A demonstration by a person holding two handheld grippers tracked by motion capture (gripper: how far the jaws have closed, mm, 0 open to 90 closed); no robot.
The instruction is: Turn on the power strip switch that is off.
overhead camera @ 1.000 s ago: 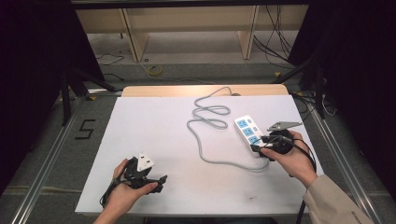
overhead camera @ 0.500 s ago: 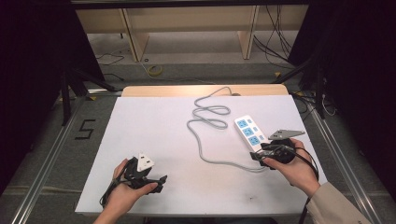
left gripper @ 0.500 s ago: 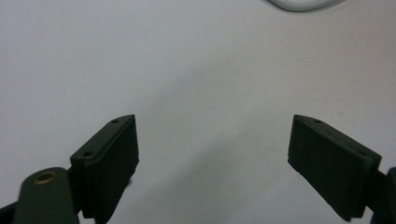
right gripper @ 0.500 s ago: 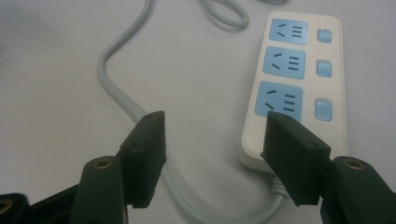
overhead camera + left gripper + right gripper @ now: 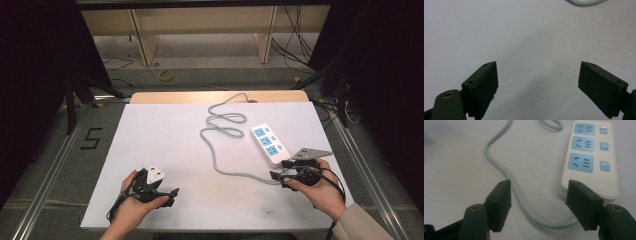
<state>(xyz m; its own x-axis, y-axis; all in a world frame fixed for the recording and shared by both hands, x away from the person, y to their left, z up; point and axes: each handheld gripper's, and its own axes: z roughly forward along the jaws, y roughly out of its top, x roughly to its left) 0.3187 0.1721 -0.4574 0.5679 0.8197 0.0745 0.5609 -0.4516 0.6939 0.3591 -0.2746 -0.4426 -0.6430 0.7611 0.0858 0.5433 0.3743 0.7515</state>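
My left tongs (image 5: 172, 192) apart over bare desk (image 5: 165, 135), well away from the power strip (image 5: 269, 143), its grey cable (image 5: 506, 177) running between my right tongs (image 5: 537, 205), just been opening, strip's near end touching their right jaw

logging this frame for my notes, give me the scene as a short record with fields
surface: white table top
main item: white plastic power strip with three blue sockets
cable: grey cord, looped, running off the table's far edge
right gripper: jaws just opening, astride the cord by the strip's near end, not gripping
left gripper: open, nothing between its jaws
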